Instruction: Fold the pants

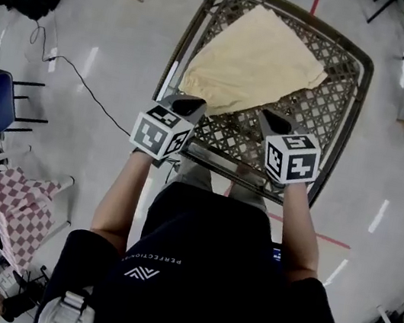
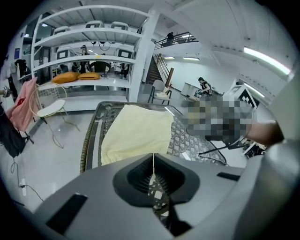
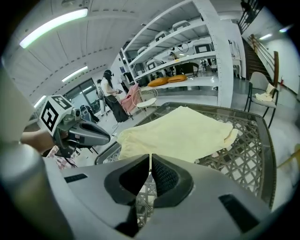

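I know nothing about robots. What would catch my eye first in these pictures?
The pale yellow pants lie on a dark lattice table, bright against the metal, toward its far side. Near its closer edge, the left tongs and right tongs, each carrying a black-and-white marker cube, are shut and hold nothing.

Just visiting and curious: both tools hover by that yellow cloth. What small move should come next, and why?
Probably open both jaws and reach for the near edge of the pants: the left gripper and right gripper are shut and empty, while the pants lie ungripped on the lattice table.
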